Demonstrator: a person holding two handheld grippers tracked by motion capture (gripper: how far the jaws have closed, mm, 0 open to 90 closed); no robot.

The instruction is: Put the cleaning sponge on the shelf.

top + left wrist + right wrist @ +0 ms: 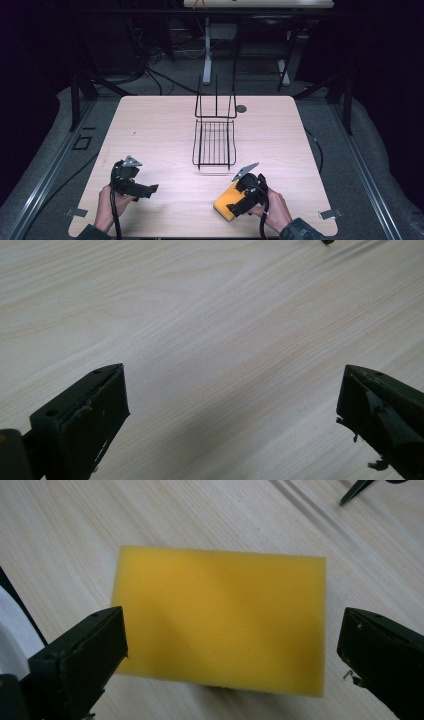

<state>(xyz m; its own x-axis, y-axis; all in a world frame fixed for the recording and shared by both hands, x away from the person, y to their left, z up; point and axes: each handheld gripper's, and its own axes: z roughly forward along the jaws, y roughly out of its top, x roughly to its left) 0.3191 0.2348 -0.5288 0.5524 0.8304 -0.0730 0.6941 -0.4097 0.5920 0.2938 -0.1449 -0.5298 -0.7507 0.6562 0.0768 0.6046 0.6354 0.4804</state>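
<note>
the yellow sponge [220, 625] lies flat on the wooden table [150, 130], near the person's edge on the right side, a little short of the black wire rack [215, 142] standing mid-table. the right gripper [232, 645] hovers right over it with its jaws spread wide, one to each side of the block, holding nothing yet. the left gripper [230, 410] is off to the left above bare wood, jaws just as wide and empty. that sponge looks light and soft to me, likely to squash under a firm squeeze, and not slippery or breakable. i'd take it across the shorter width, jaws on the two long side faces near the middle, closing only until the foam gives slightly.
</note>
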